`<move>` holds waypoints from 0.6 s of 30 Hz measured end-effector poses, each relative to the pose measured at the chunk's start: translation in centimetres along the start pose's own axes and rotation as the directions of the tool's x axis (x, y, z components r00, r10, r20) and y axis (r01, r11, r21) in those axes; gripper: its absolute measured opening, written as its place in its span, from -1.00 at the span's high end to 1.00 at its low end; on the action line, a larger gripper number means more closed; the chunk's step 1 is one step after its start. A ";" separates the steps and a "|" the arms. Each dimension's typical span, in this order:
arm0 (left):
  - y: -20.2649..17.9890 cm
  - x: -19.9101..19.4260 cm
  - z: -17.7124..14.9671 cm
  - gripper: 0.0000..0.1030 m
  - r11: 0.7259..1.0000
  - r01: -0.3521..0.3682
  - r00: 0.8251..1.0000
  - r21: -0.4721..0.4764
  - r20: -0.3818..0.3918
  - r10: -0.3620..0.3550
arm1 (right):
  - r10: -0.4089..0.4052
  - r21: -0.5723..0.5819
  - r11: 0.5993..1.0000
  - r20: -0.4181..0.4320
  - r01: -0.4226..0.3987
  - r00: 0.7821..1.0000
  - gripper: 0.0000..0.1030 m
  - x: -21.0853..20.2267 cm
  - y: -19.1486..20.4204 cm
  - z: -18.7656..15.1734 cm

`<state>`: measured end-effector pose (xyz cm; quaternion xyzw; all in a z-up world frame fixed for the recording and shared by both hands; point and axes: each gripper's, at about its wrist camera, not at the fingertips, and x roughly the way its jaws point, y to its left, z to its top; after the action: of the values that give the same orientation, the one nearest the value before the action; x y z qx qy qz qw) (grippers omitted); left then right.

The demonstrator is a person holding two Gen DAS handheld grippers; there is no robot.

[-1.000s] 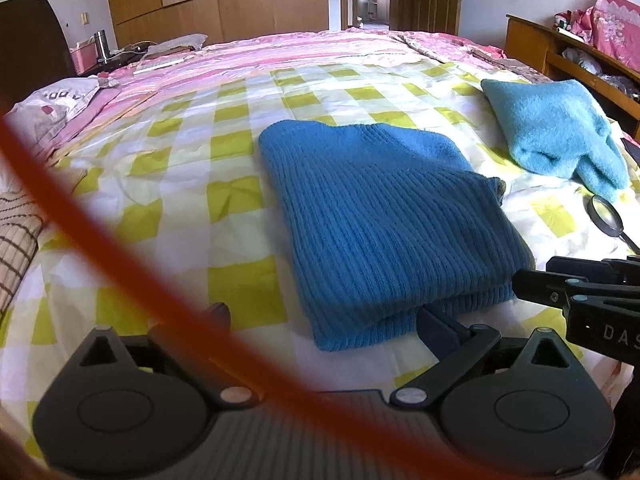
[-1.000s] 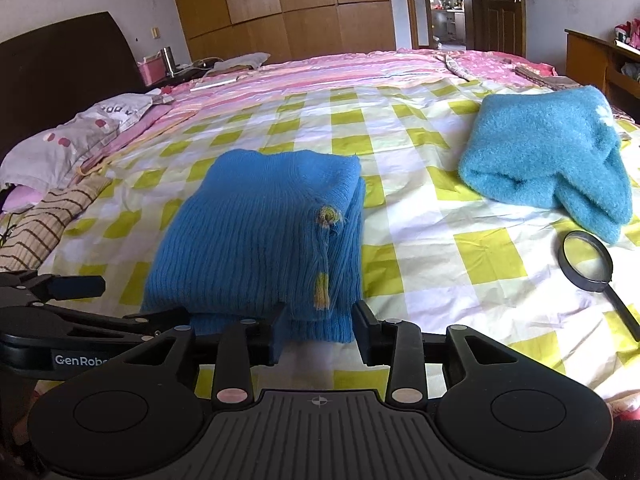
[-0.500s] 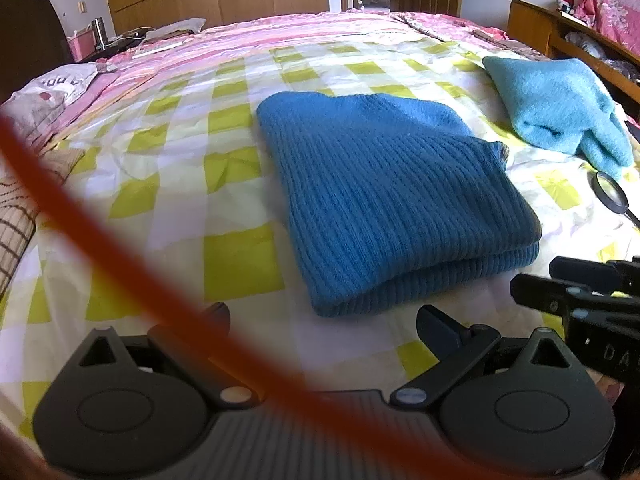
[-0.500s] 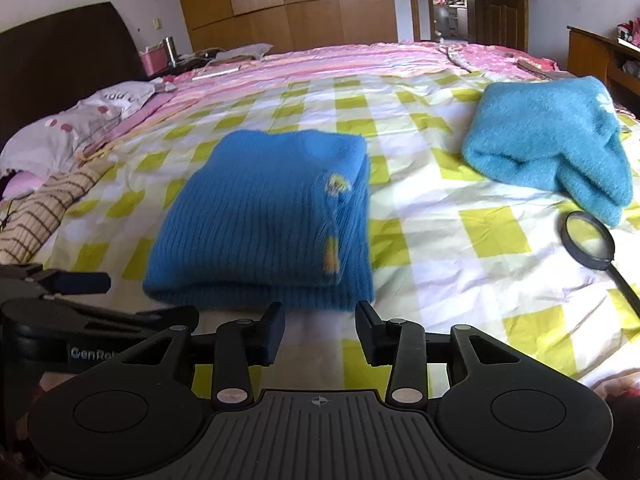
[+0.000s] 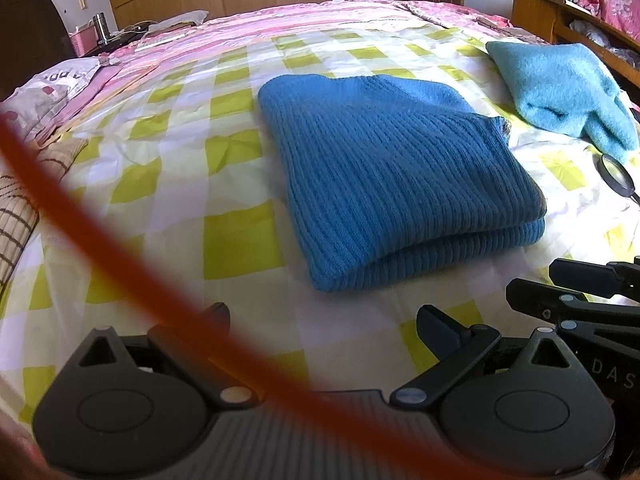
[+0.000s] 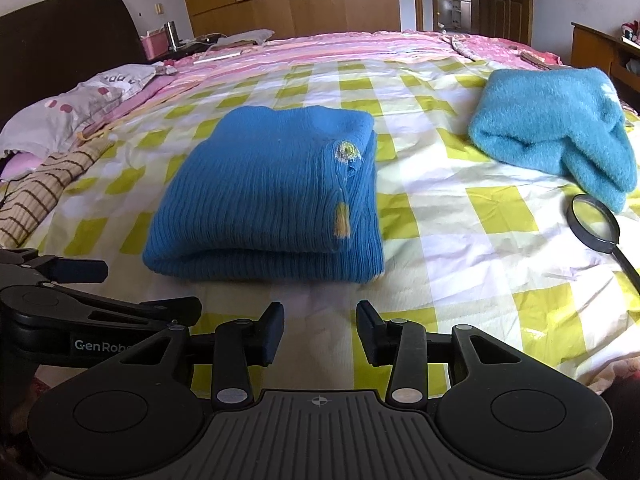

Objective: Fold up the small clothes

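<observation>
Just ahead, folded sweater (image 6: 264,196), hand-held gripper (image 6: 319,334) — apart

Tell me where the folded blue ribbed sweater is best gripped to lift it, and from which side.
Probably the near folded edge of the blue ribbed sweater, approached low from the front. Its stacked layers end there in a rounded lip raised off the checked sheet. The right gripper, open and empty, already faces it.

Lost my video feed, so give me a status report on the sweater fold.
Left gripper open, empty. Right gripper open, empty. Blue ribbed sweater lies folded on the checked bedsheet, clear of both. Magnifying glass off to its right, nothing in the way.
</observation>
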<state>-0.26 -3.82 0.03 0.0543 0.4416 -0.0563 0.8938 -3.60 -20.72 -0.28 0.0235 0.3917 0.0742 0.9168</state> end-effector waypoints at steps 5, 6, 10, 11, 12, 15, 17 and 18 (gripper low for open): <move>0.0 0.1 -0.1 -1.00 1.000 -0.003 1.000 -0.005 -0.006 0.003 | -0.001 0.002 1.000 -0.005 0.001 1.000 0.23 0.1 0.1 -0.1; 0.0 0.2 -0.1 -1.00 1.000 -0.004 1.000 -0.005 -0.007 0.004 | -0.001 0.002 1.000 -0.006 0.001 1.000 0.23 0.1 0.1 -0.1; 0.1 0.2 -0.2 -1.00 1.000 -0.006 1.000 -0.008 -0.011 0.006 | 0.000 0.006 1.000 -0.009 0.000 1.000 0.23 0.2 0.0 -0.2; 0.1 0.2 -0.2 -1.00 1.000 -0.006 1.000 -0.009 -0.010 0.006 | 0.000 0.007 1.000 -0.009 0.000 1.000 0.23 0.2 0.0 -0.2; 0.1 0.2 -0.2 -1.00 1.000 -0.006 1.000 -0.009 -0.010 0.006 | 0.000 0.007 1.000 -0.008 0.000 1.000 0.23 0.2 0.0 -0.3; 0.0 0.2 -0.3 -1.00 1.000 -0.009 1.000 -0.008 -0.011 0.009 | 0.000 0.007 1.000 -0.009 0.000 1.000 0.22 0.2 0.0 -0.3; 0.0 0.2 -0.3 -1.00 1.000 -0.010 1.000 -0.009 -0.012 0.010 | -0.001 0.007 1.000 -0.009 0.001 1.000 0.21 0.2 0.0 -0.3; 0.0 0.2 -0.3 -1.00 1.000 -0.010 1.000 -0.010 -0.012 0.010 | -0.001 0.007 1.000 -0.009 0.001 1.000 0.20 0.2 0.0 -0.3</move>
<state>-0.40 -3.74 -0.30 0.0525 0.4471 -0.0493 0.8916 -3.68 -20.66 -0.61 0.0259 0.3963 0.0725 0.9149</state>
